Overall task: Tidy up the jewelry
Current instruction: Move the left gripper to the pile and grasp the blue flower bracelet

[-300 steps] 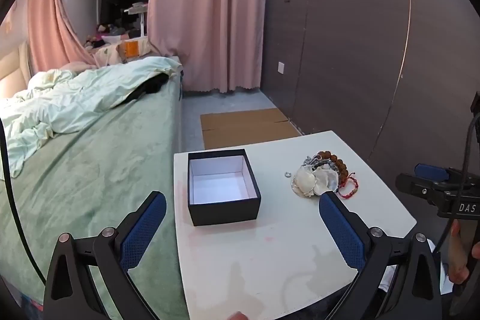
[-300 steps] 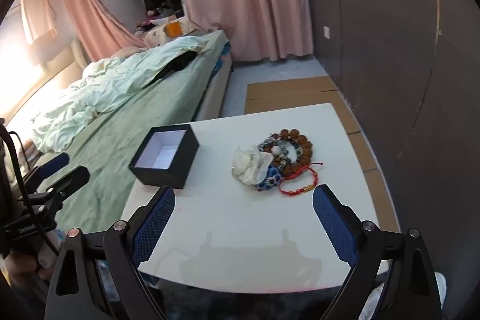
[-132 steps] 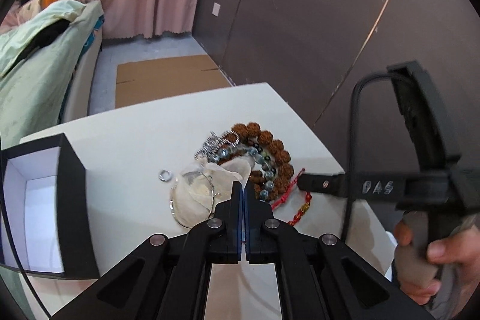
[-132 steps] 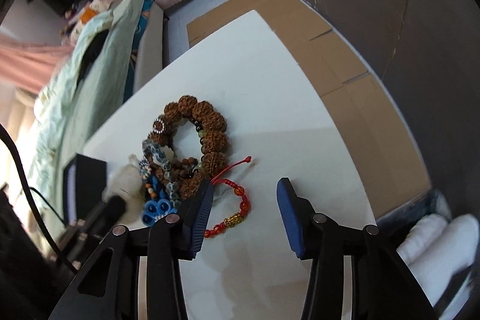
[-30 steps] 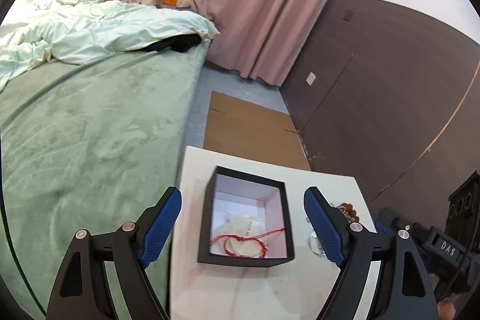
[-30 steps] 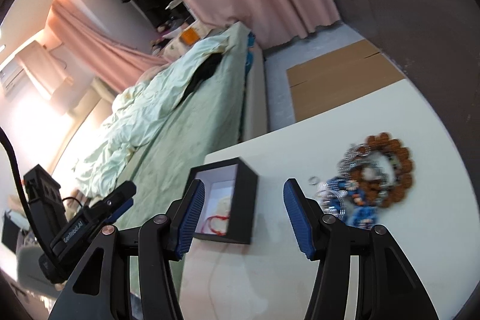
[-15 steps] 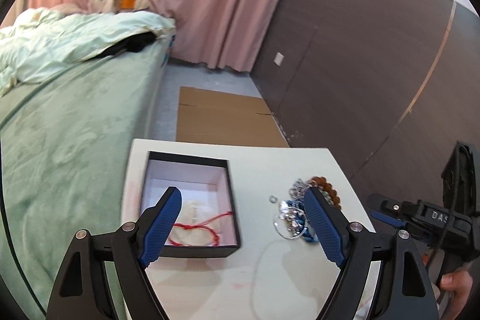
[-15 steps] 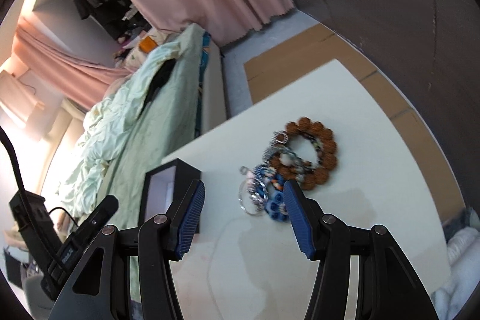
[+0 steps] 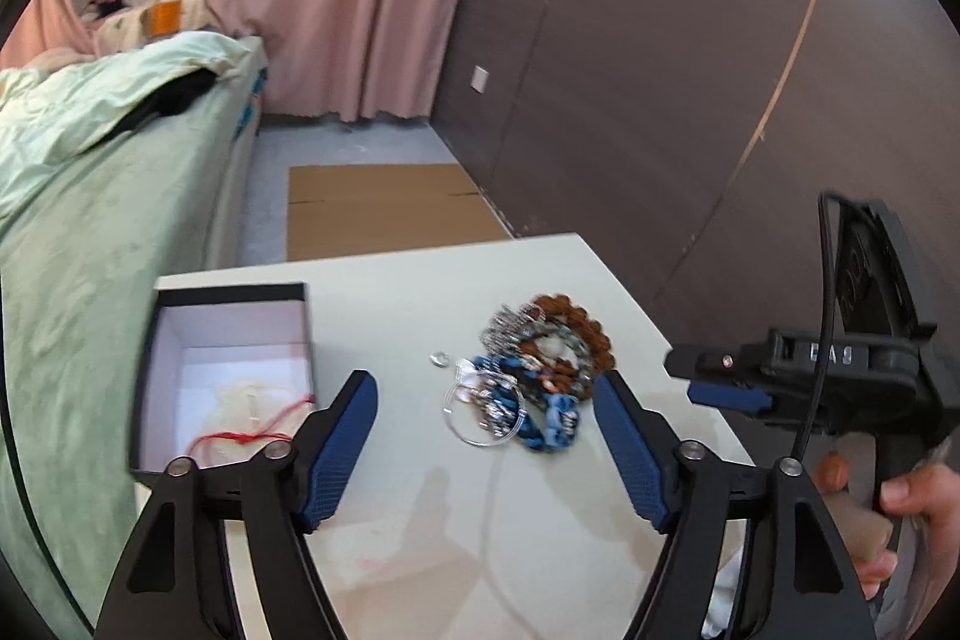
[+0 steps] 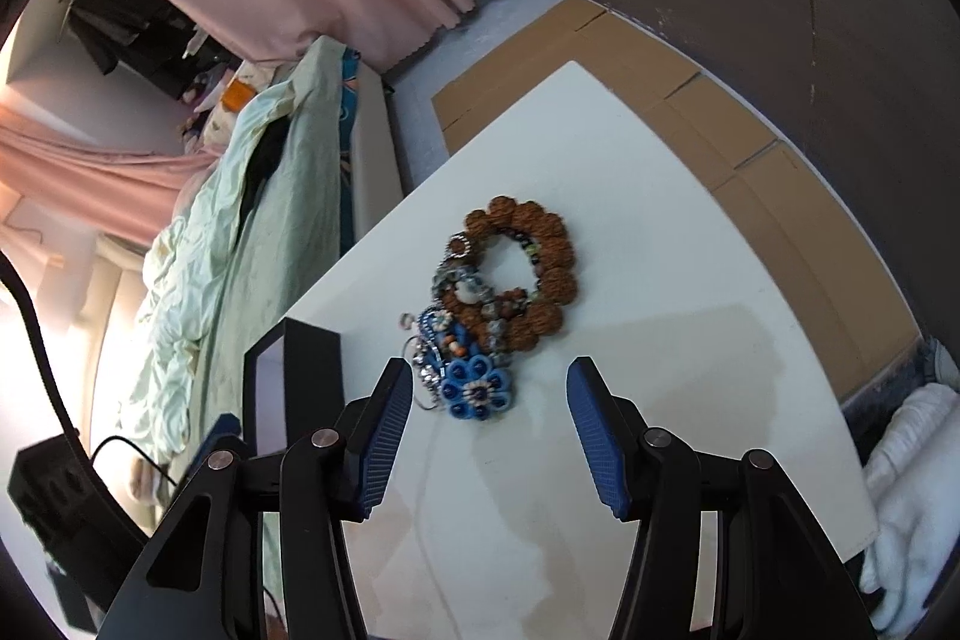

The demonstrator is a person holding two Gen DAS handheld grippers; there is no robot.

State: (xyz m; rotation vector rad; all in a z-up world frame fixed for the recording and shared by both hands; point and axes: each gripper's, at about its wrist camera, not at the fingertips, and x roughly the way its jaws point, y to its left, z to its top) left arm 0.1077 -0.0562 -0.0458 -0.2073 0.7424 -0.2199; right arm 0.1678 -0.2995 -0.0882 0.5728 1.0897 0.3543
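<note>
A pile of jewelry [image 9: 534, 376] lies on the white table [image 9: 432, 508]: a brown bead bracelet [image 10: 543, 268], a blue flower piece [image 10: 477, 388] and a silver bangle [image 9: 477, 415]. A small ring [image 9: 440, 357] lies beside the pile. The black box [image 9: 225, 376] stands open at the left, with a red string bracelet [image 9: 249, 433] and a white pouch inside. My left gripper [image 9: 483, 430] is open and empty, above the table, just short of the pile. My right gripper [image 10: 489, 412] is open and empty, just short of the blue flower piece.
A bed with a green cover [image 9: 90, 232] runs along the table's left side. Flat cardboard [image 9: 378, 208] lies on the floor beyond the table. A dark panelled wall [image 9: 660, 100] stands at the right. The box also shows in the right wrist view [image 10: 294, 382].
Both grippers have swung from the box toward the jewelry pile and come closer to it. The red bracelet and the pouch lie in the box.
</note>
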